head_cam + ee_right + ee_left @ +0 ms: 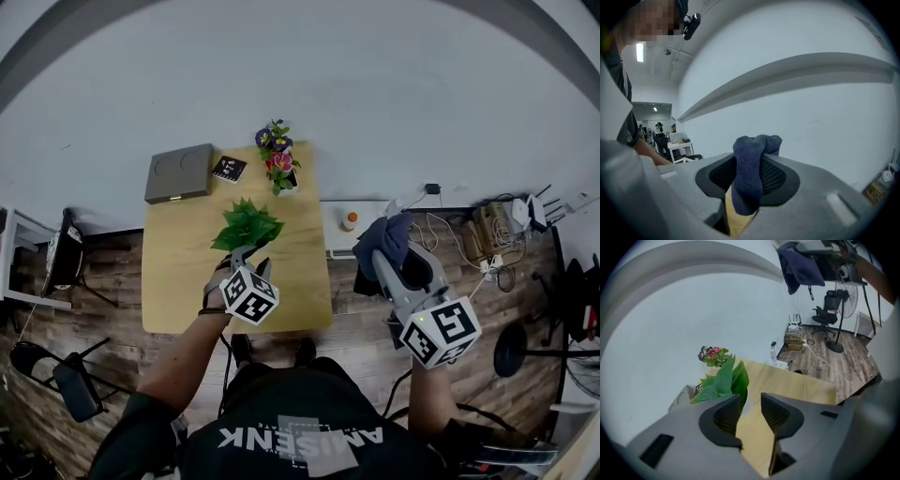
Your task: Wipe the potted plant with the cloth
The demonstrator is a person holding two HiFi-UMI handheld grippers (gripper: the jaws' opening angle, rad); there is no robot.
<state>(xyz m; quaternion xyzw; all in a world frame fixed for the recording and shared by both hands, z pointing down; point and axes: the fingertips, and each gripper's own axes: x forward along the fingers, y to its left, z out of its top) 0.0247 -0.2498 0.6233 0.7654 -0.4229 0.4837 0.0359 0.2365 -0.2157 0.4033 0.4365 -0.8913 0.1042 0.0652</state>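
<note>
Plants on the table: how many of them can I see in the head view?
2. A green leafy plant stands near the middle of the table; a flowering plant stands at its far edge. None seems to be hidden.

Head view looks down; left gripper view shares potted plant (247, 225)

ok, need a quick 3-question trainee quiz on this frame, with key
1. True or false: the right claw is shut on the dark blue cloth.
2. The left claw is: A open and empty; B shut on a leaf; C shut on the cloth.
3. Which plant on the table is nearer the left claw: the leafy green plant or the flowering plant?
Key: 1 true; 2 A; 3 the leafy green plant.
</note>
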